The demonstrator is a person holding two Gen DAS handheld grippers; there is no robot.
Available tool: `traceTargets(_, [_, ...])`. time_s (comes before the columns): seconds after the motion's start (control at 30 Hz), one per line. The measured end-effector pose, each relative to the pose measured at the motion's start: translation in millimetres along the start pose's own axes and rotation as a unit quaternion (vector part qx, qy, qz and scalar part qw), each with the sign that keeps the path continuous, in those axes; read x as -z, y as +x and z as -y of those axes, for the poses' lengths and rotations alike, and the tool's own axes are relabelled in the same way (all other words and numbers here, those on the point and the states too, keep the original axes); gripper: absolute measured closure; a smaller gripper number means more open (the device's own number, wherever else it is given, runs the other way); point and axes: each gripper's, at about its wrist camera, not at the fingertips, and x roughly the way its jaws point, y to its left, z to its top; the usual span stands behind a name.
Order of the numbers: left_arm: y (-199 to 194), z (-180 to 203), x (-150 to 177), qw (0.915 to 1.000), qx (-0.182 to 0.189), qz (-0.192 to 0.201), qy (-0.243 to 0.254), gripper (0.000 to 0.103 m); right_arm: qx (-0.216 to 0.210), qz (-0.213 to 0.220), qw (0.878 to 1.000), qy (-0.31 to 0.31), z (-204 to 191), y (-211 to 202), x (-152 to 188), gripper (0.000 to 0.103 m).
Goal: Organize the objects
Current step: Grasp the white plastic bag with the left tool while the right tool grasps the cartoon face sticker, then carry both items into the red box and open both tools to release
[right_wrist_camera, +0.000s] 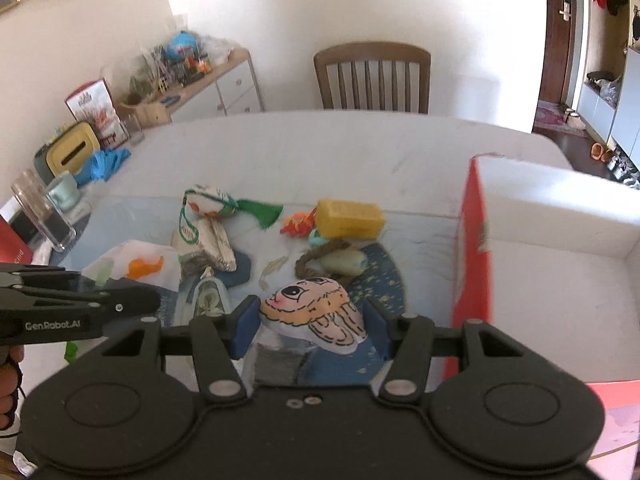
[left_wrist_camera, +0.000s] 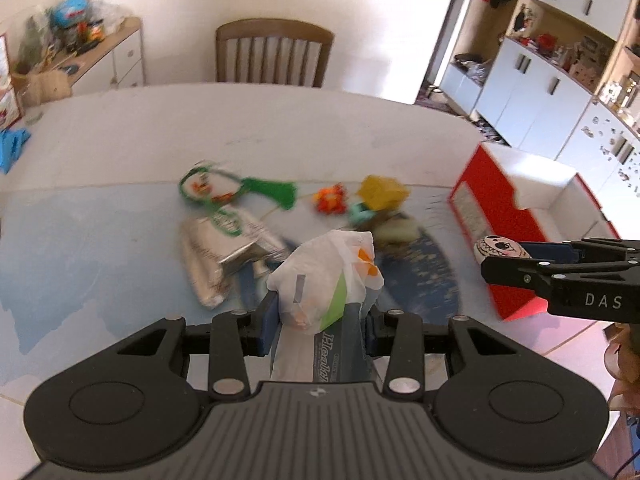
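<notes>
I had the left gripper (left_wrist_camera: pixel 320 312) clamped on a crumpled white plastic packet with green and orange print (left_wrist_camera: pixel 326 276), its blue pads pinching the bundle from both sides so that it stood up between them, clear of the pale blue mat (left_wrist_camera: pixel 80 248). The right gripper (right_wrist_camera: pixel 312 320) had its fingers partly closed around a flat white cushion drawn with a cartoon face (right_wrist_camera: pixel 316 304), wide enough apart to take the cushion's breadth, and it too looked lifted off the table. I judged both were held this way for carrying to the open red-and-white cardboard box (right_wrist_camera: pixel 560 248) at the right, which stood empty as far as I could see, its near red wall (left_wrist_camera: pixel 492 224) facing the clutter. On the mat farther off lay a silver foil pouch (left_wrist_camera: pixel 224 256), a white pouch with a green bead string and tassel (right_wrist_camera: pixel 212 204), a small orange toy (left_wrist_camera: pixel 330 198), a yellow block (right_wrist_camera: pixel 348 218) and a mint-green roll with a brown cord (right_wrist_camera: pixel 344 260), none yet sorted. A wooden chair (right_wrist_camera: pixel 372 76) stood at the far edge of the table.
</notes>
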Motion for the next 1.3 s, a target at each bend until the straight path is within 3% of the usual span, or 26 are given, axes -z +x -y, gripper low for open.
traceTargets(0.33, [-9,79,-24,0.9993,0.016,0.016,0.031,0.063,0.000,0.024,1.000,0.000,55,-42,-2,0.048])
traceTargets(0.73, [6,173,-65,0.9962,0.039,0.032,0.072,0.063,0.021,0.042,0.999,0.001,135,-69,0,0.048])
traceTargets(1.03, [47,242,-92,0.9919,0.050,0.014,0.116,0.063,0.052,0.043,0.998,0.002,187,-74,5,0.048])
traceTargets(1.3, [93,284,-106,0.9877,0.041,-0.010,0.151,0.063,0.072,0.018,0.997,-0.005,221,-56,13,0.048])
